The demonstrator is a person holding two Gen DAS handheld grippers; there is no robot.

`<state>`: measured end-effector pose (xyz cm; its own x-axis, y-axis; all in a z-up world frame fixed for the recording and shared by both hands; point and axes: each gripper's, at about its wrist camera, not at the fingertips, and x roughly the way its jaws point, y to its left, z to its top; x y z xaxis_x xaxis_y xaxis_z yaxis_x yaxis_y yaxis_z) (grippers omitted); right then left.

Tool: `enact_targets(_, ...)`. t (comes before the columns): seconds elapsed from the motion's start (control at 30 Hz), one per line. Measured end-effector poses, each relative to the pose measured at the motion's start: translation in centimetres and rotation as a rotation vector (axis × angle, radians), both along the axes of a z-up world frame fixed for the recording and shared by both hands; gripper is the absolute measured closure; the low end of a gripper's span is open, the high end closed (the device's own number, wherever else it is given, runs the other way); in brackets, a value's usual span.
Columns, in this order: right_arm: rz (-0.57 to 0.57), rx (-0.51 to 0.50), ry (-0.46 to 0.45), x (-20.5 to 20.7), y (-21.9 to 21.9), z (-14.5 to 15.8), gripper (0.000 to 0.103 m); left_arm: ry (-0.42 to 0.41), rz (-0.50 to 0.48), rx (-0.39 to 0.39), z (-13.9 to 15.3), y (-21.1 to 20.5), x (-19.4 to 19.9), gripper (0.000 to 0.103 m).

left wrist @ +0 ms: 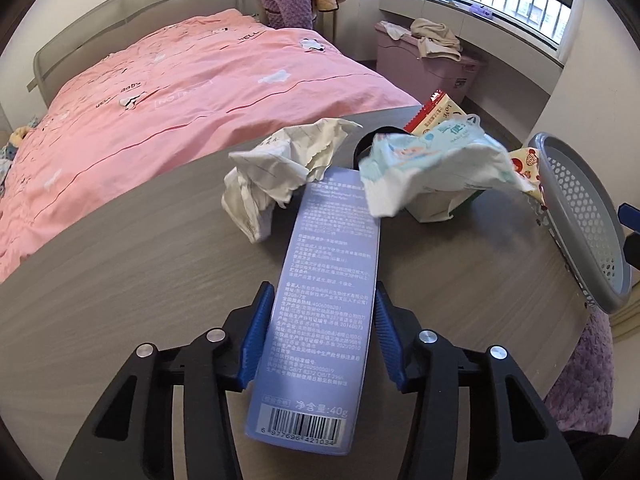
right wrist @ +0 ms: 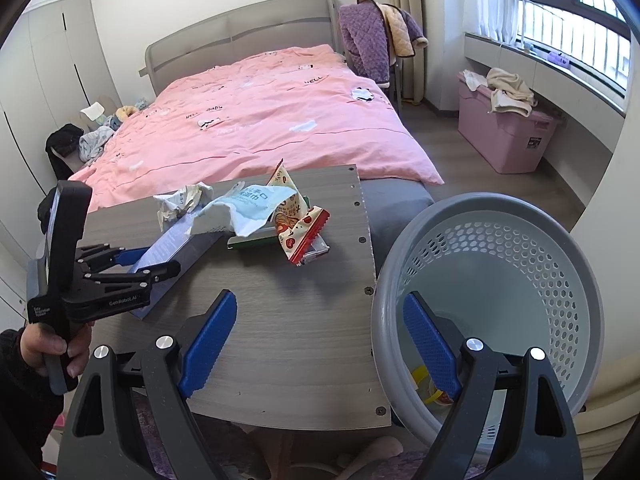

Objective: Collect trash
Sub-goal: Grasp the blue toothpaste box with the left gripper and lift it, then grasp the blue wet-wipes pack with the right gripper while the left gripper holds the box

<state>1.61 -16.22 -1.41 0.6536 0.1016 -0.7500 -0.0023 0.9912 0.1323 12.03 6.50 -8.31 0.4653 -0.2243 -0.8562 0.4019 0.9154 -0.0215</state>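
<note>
We see a bed under a pink duvet [right wrist: 272, 120] with a grey headboard [right wrist: 240, 36]. A purple quilted jacket [right wrist: 366, 40] hangs beside the bed. A pink storage bin [right wrist: 508, 136], with beige cloths [right wrist: 508, 88] on its lid, stands below the barred window [right wrist: 576, 24]. White wardrobe doors [right wrist: 44, 64] line the far wall.

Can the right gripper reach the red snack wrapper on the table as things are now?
Probably yes. The right gripper is open and holds nothing, and the bare table lies between it and the red snack wrapper. The left gripper, shut on the blue box, is off to the side.
</note>
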Motion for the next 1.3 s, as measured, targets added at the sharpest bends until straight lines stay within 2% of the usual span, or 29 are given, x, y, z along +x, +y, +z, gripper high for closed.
enact_targets(0.2,0.015,0.014,0.001,0.0,0.3,-0.2,0.020,0.005,0.078,-0.004,0.0,0.9,-2.2,0.056)
enact_targets(0.47,0.088,0.023,-0.007,0.9,1.8,-0.4,0.020,0.006,0.178,-0.007,0.2,1.8,-4.8,0.057)
enact_targets(0.8,0.206,0.029,-0.047,2.7,3.9,0.9,0.020,0.033,0.204,-0.022,-0.2,1.4,-4.8,0.056)
enact_targets(0.9,0.240,0.019,-0.054,3.3,4.6,1.4,0.020,0.036,0.210,-0.019,-0.4,1.1,-4.2,0.050)
enact_targets(1.07,0.295,0.012,-0.041,4.3,5.7,1.8,0.020,0.041,0.226,-0.047,-0.7,0.8,-3.4,0.050)
enact_targets(1.1,0.306,0.021,-0.034,4.6,5.7,1.8,0.020,0.040,0.226,-0.048,-0.7,0.8,-3.4,0.052)
enact_targets(1.13,0.314,0.023,-0.030,4.9,5.9,1.8,0.020,0.039,0.225,-0.047,-0.7,0.7,-3.4,0.059)
enact_targets(1.3,0.377,-0.014,-0.018,6.3,7.2,1.9,0.020,0.039,0.248,-0.076,-0.3,1.3,-4.1,0.059)
